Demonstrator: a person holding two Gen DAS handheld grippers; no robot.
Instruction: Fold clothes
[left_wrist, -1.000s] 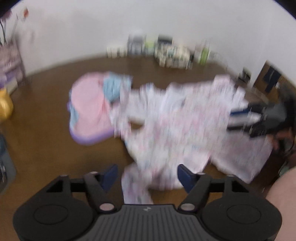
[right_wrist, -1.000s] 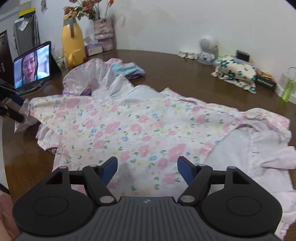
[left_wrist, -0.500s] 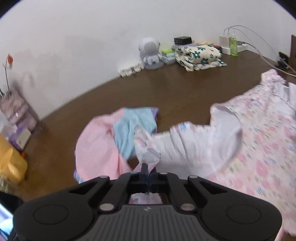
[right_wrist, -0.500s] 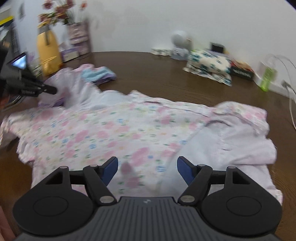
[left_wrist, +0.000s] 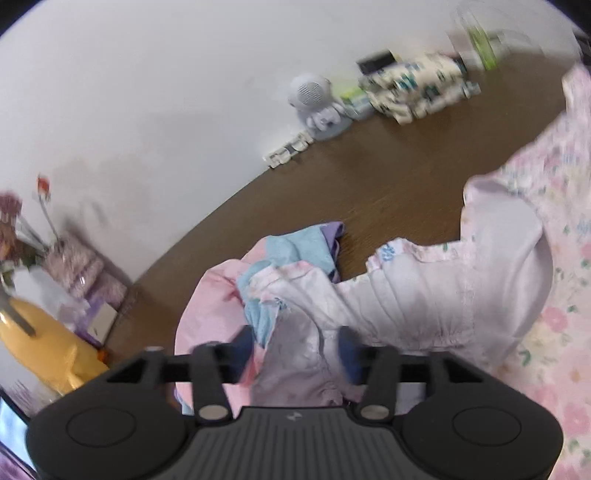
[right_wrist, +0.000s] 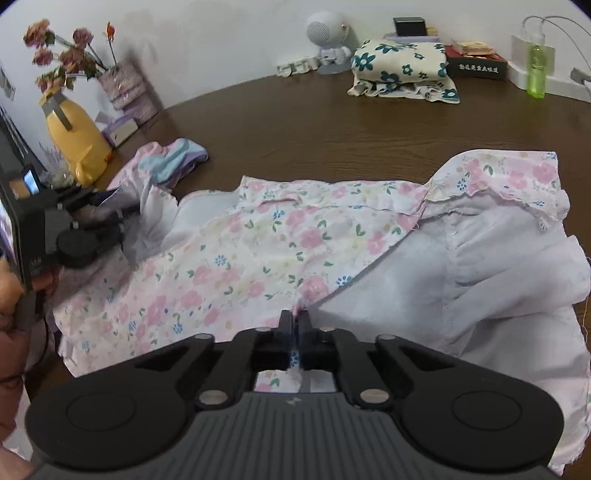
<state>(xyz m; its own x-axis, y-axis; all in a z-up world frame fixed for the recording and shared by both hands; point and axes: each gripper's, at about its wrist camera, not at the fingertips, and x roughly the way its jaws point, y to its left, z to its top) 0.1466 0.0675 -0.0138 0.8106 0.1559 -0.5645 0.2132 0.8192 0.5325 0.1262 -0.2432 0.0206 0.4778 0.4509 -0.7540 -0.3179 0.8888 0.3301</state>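
A pink floral garment (right_wrist: 258, 251) lies spread on the brown table (right_wrist: 332, 129), with its pale lining turned up on the right side. My right gripper (right_wrist: 294, 319) is shut on the near edge of the garment, where print meets lining. My left gripper (left_wrist: 295, 350) is open over the ruffled sleeve (left_wrist: 406, 302), and the sleeve's cloth lies loose between its blue pads (left_wrist: 243, 345). The right wrist view shows the left gripper (right_wrist: 118, 218) at the garment's far left end, held by a hand (right_wrist: 7, 295).
A pink and blue pile of clothes (right_wrist: 173, 158) lies just beyond the sleeve. A yellow jug (right_wrist: 74, 140) and a flower vase (right_wrist: 125, 92) stand at the left. Along the wall are a folded floral cloth (right_wrist: 402, 70), a round speaker (right_wrist: 325, 33) and a green bottle (right_wrist: 535, 62).
My left gripper has opened and let go of the sleeve it held half a second ago. My right gripper, open before, has shut on the garment's near edge.
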